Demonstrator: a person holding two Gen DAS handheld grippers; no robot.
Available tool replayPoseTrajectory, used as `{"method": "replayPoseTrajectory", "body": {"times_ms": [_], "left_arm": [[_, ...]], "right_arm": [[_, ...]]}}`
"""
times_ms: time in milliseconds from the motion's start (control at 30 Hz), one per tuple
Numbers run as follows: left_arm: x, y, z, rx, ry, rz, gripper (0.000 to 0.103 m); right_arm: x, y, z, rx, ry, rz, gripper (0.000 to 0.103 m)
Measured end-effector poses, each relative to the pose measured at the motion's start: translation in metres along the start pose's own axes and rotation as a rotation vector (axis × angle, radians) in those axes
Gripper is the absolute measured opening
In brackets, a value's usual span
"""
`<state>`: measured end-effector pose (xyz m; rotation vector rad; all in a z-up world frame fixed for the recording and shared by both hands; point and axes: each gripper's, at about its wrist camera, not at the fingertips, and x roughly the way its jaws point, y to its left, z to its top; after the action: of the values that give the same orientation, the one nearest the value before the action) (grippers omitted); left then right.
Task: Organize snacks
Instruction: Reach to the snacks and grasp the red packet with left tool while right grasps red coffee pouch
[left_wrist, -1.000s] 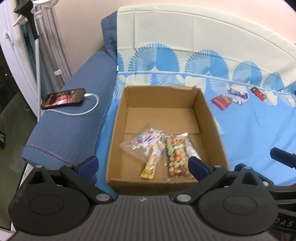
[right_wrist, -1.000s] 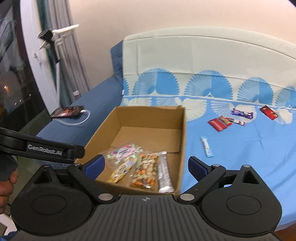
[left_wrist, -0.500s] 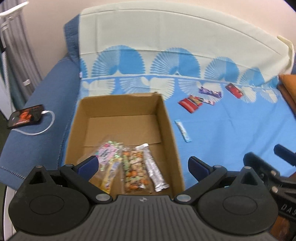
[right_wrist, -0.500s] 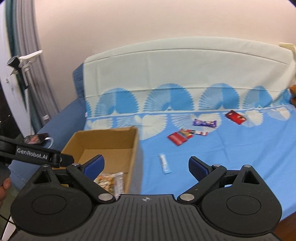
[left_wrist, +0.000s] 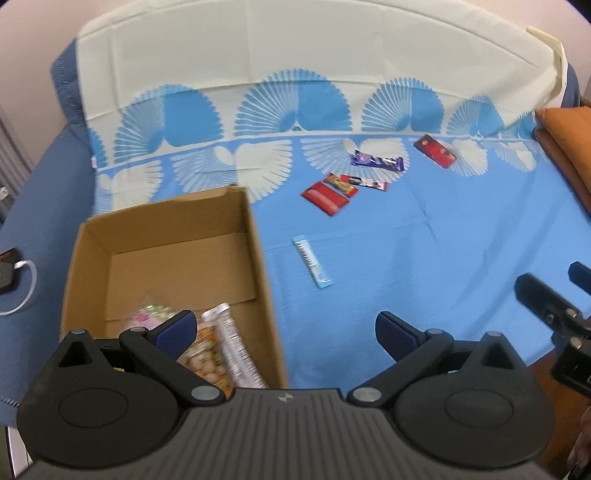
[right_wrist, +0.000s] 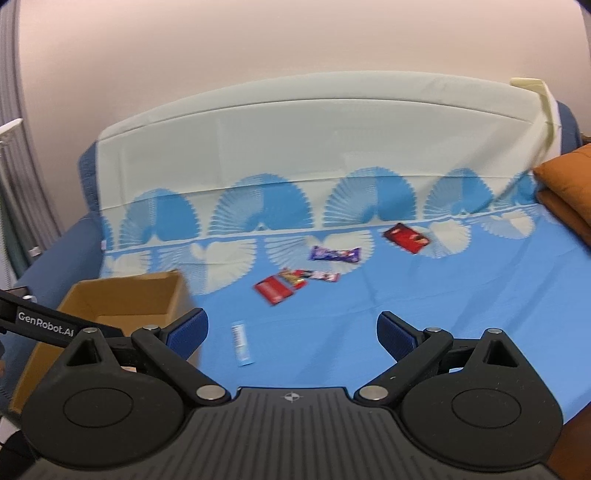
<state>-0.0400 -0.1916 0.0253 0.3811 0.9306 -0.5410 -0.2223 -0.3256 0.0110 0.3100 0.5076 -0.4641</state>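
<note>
A cardboard box (left_wrist: 166, 218) (right_wrist: 122, 295) stands on the blue sheet at the left, with a nut bag (left_wrist: 208, 363), a silver stick pack (left_wrist: 236, 349) and a pink candy bag (left_wrist: 149, 315) inside. Loose on the sheet lie a light blue stick (left_wrist: 311, 262) (right_wrist: 241, 343), a red packet (left_wrist: 325, 197) (right_wrist: 272, 290), a small bar (left_wrist: 365, 181), a purple bar (left_wrist: 376, 161) (right_wrist: 335, 254) and a dark red packet (left_wrist: 436, 150) (right_wrist: 406, 237). My left gripper (left_wrist: 286, 328) hangs open over the box's right wall. My right gripper (right_wrist: 291, 328) is open and empty above the sheet.
An orange cushion (left_wrist: 569, 140) (right_wrist: 565, 184) sits at the right end of the sofa. A phone on a white cable (left_wrist: 9, 273) lies on the blue armrest at the left. The pale sheet drapes over the backrest (right_wrist: 332, 129).
Both views have swung to the right, away from the box and toward the loose snacks. The box has slid to the left of each view. Both grippers stay open and empty.
</note>
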Motion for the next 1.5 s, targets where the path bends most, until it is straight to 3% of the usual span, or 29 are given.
{"method": "replayPoseTrajectory", "body": {"times_ms": [267,467,533,633,767,867,933,1067,1133,1167,1200,1367,1400,1433,1500], "left_arm": [[0.097,-0.032,0.093,-0.043,0.16,-0.068,0.103],[0.221,-0.041,0.161,-0.129,0.332,0.001,0.103],[0.261,-0.037,0.174,-0.203,0.387,-0.027,0.103],[0.309,-0.036,0.186,-0.244,0.418,-0.018,0.103],[0.359,-0.04,0.195,-0.276,0.443,-0.034,0.103],[0.383,-0.041,0.198,-0.297,0.458,-0.062,0.103],[0.397,-0.04,0.198,-0.307,0.47,-0.08,0.103],[0.419,-0.032,0.195,-0.315,0.493,-0.055,0.103],[0.42,-0.032,0.196,-0.317,0.495,-0.046,0.103],[0.42,-0.033,0.197,-0.312,0.498,-0.043,0.103],[0.421,-0.033,0.197,-0.31,0.5,-0.039,0.103],[0.422,-0.035,0.2,-0.34,0.483,-0.018,0.102],[0.418,-0.033,0.199,-0.359,0.468,0.0,0.092],[0.414,-0.032,0.2,-0.369,0.457,0.022,0.074],[0.401,-0.028,0.203,-0.358,0.398,0.019,0.047]], "right_arm": [[0.076,-0.076,0.045,-0.043,-0.033,-0.11,0.101],[0.191,-0.15,0.081,-0.089,-0.011,-0.24,0.101],[0.237,-0.176,0.088,-0.087,0.007,-0.251,0.101],[0.295,-0.205,0.096,-0.066,-0.015,-0.26,0.101],[0.374,-0.228,0.1,-0.059,0.054,-0.24,0.101],[0.426,-0.237,0.094,-0.072,0.081,-0.268,0.101],[0.453,-0.241,0.089,-0.073,0.102,-0.235,0.101],[0.501,-0.241,0.085,-0.134,0.122,-0.25,0.101],[0.524,-0.24,0.081,-0.188,0.159,-0.308,0.103],[0.532,-0.243,0.077,-0.205,0.162,-0.32,0.103],[0.532,-0.247,0.073,-0.175,0.106,-0.317,0.103],[0.528,-0.259,0.066,-0.085,0.067,-0.287,0.1],[0.527,-0.259,0.066,-0.079,0.062,-0.269,0.081],[0.523,-0.258,0.067,-0.072,0.05,-0.255,0.066],[0.519,-0.257,0.07,-0.046,0.064,-0.268,0.06]]}}
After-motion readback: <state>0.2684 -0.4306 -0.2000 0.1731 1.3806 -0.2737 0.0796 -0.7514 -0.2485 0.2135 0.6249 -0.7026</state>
